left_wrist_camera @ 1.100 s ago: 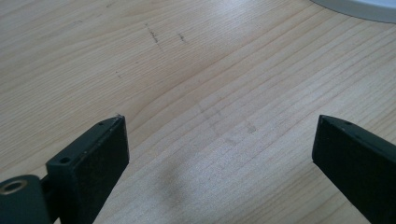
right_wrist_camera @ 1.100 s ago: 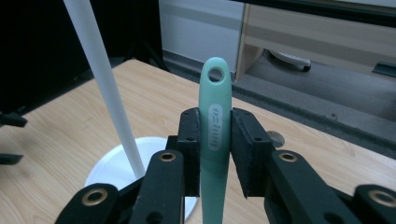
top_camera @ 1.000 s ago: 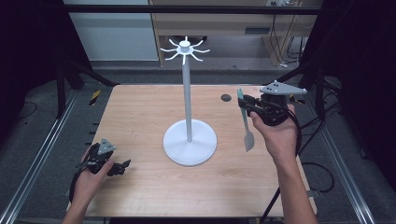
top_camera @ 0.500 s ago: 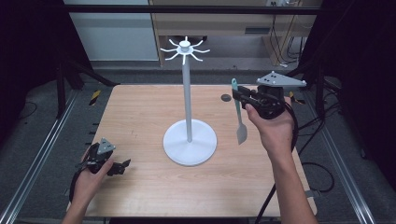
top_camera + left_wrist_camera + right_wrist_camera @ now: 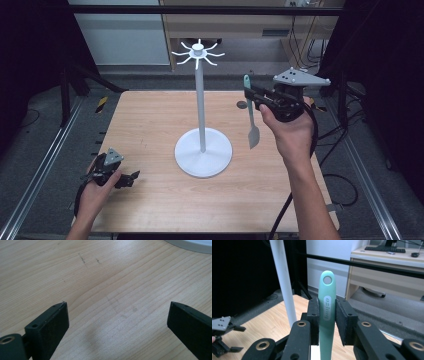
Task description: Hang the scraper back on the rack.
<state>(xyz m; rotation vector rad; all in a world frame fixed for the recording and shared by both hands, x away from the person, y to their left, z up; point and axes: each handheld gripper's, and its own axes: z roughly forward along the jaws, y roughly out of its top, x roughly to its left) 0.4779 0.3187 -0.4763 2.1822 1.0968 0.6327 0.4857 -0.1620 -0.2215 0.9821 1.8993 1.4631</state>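
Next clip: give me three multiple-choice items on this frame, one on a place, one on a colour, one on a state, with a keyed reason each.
1. Where does the tall white metal hook stand rest?
A. mid-table
B. floor
C. far shelf

2. What colour is the slim plastic spatula handle?
A. red
B. mint green
C. black

3. How is the left gripper?
A. shut on a spoon
B. open
C. shut on the stand

Key: 1 A, its round base sits mid-way across the light wooden table. 2 B, seen clamped in the right gripper. 3 B, its jaws stand wide apart over bare wood.

Mint-green spatula (image 5: 327, 312); white stand (image 5: 202, 107); light woodgrain table (image 5: 150, 130).
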